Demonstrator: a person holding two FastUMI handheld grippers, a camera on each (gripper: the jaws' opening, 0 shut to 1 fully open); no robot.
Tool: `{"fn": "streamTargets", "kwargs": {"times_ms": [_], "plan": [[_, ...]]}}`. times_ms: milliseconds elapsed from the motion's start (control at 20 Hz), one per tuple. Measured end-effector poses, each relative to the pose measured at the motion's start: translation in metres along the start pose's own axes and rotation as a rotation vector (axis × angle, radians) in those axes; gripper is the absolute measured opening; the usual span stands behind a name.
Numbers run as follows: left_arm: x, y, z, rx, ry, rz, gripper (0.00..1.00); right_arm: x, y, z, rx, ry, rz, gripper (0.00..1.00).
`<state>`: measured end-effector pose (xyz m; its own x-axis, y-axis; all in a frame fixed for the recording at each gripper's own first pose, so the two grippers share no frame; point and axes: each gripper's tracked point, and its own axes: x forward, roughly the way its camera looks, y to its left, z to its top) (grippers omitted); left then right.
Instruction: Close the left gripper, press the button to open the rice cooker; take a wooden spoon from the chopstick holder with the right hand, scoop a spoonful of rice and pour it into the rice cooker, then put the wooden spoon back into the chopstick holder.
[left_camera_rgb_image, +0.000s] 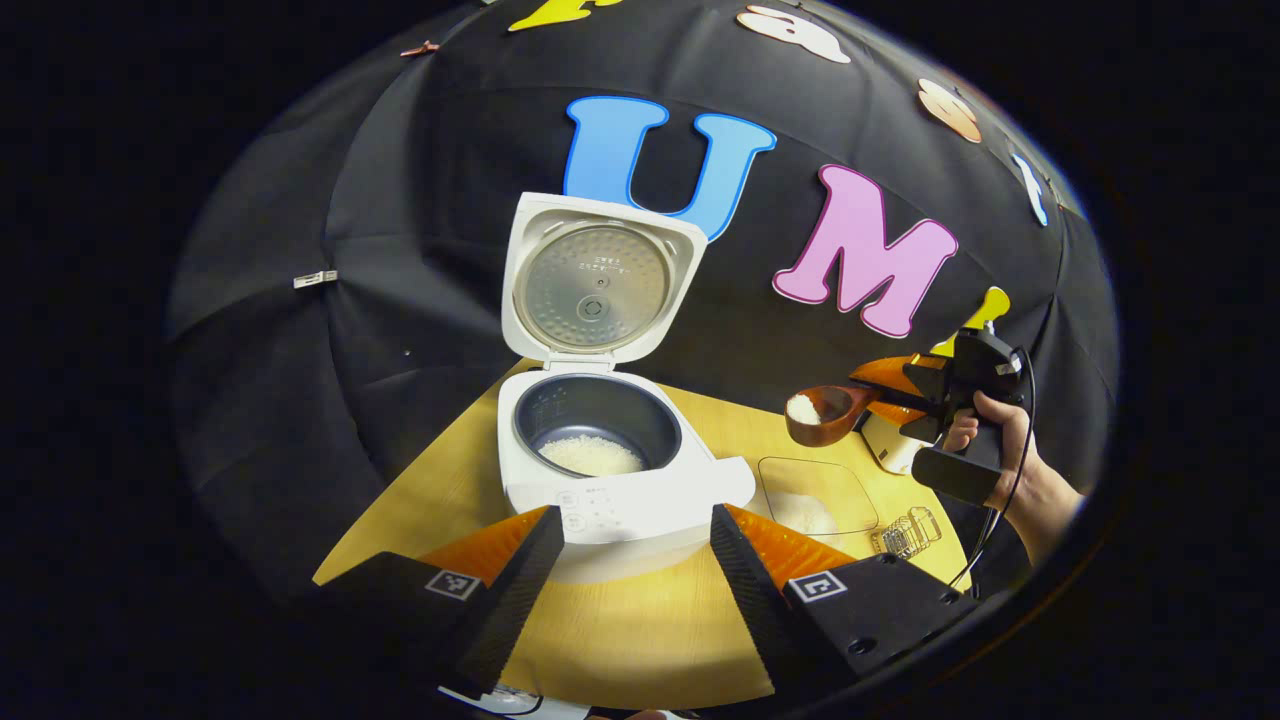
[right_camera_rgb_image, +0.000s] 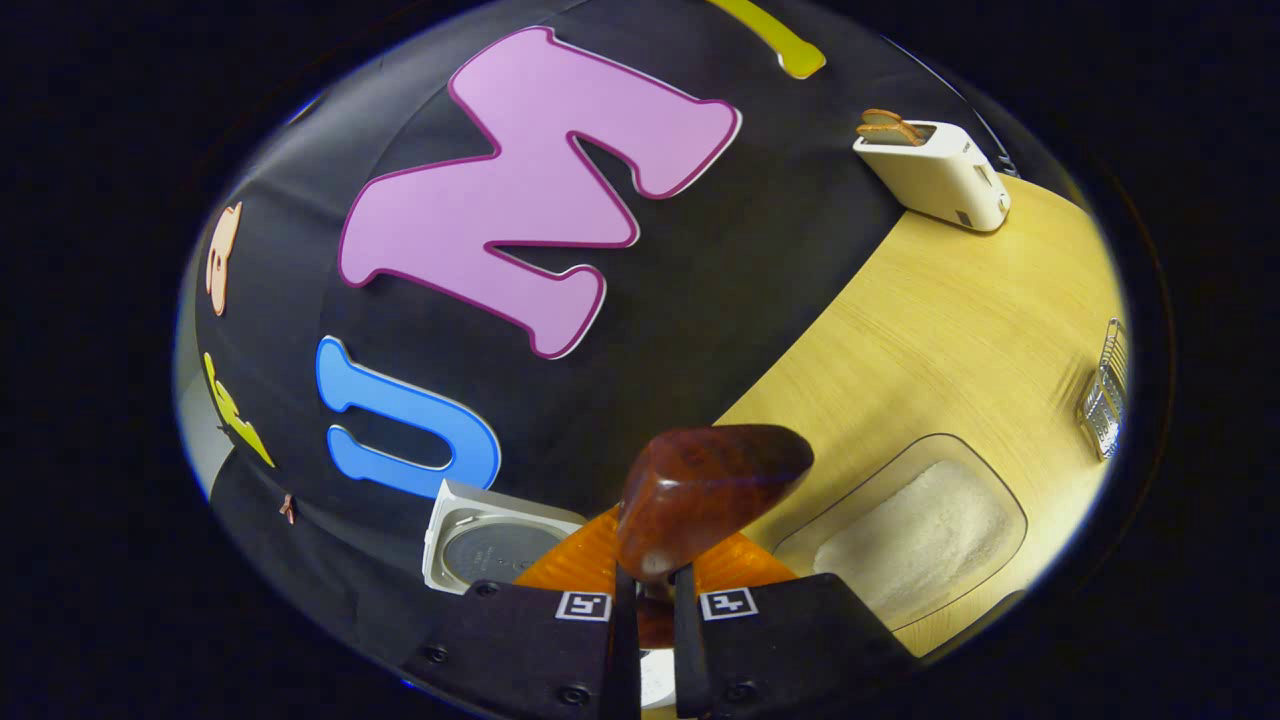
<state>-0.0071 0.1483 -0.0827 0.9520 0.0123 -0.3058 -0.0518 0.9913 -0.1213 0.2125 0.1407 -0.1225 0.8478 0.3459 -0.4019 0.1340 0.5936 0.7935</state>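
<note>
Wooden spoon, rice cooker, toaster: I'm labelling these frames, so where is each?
Wooden spoon (left_camera_rgb_image: 828, 412): left gripper view, on the bowl holding rice.
Rice cooker (left_camera_rgb_image: 640, 492): left gripper view, on the white front panel below the open lid.
Toaster (right_camera_rgb_image: 935, 176): right gripper view, on its white side.

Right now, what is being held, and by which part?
The right gripper pinches the wooden spoon by its handle, rice in the bowl. The left gripper holds nothing.

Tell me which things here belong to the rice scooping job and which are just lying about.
Job: rice cooker, wooden spoon in the right gripper, rice container, chopstick holder.
Lying about: toaster.
</note>
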Motion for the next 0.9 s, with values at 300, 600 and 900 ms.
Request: {"fn": "streamTargets", "kwargs": {"times_ms": [300, 600, 900], "plan": [[-0.007, 0.019, 0.0, -0.038, -0.008, 0.035, 0.92, 0.027, 0.045, -0.029, -0.044, 0.062, 0.065, 0.18], [-0.014, 0.035, -0.002, -0.068, -0.009, 0.072, 0.92, 0.061, 0.08, -0.073, -0.088, 0.14, 0.107, 0.18], [-0.017, 0.063, -0.004, -0.116, -0.011, 0.12, 0.92, 0.095, 0.108, -0.125, -0.257, 0.17, 0.123, 0.17]]}}
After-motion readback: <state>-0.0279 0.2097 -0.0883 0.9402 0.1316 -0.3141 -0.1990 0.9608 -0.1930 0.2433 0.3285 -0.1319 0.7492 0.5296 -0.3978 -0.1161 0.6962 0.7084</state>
